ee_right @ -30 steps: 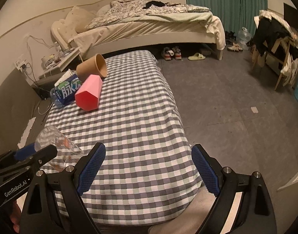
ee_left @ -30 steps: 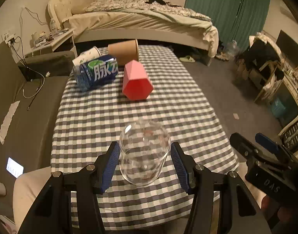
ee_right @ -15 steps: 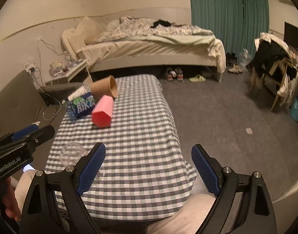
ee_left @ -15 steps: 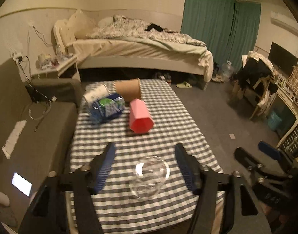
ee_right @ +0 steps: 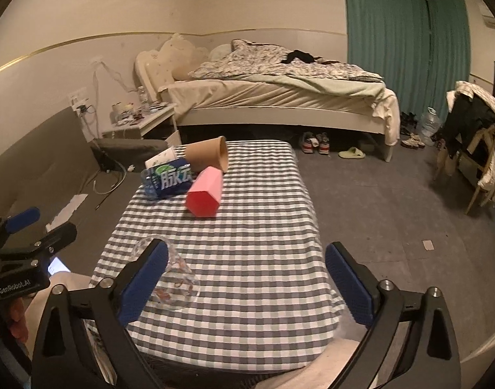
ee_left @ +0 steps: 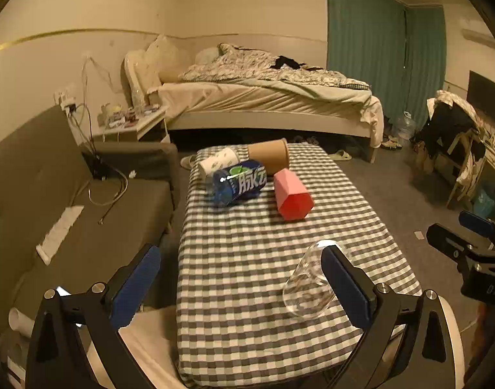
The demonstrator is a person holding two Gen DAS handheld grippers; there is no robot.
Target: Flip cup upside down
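A clear glass cup (ee_left: 309,283) stands upside down on the checked table (ee_left: 247,259), near its front edge; it also shows in the right wrist view (ee_right: 173,278). My left gripper (ee_left: 244,287) is open and empty, pulled back above the table's front, with the cup just inside its right finger. My right gripper (ee_right: 247,287) is open and empty, with the cup partly behind its left finger (ee_right: 143,285).
At the table's far end lie a pink faceted cup (ee_left: 293,197), a blue bottle (ee_left: 237,186), a brown paper cup (ee_left: 268,155) and a white patterned cup (ee_left: 218,162). A grey sofa (ee_left: 53,201) runs along the left. A bed (ee_left: 267,97) stands behind.
My left gripper let go of the glass cup, opened wide, and pulled back and up. The cup now sits to the right in its view. The right gripper also rose.
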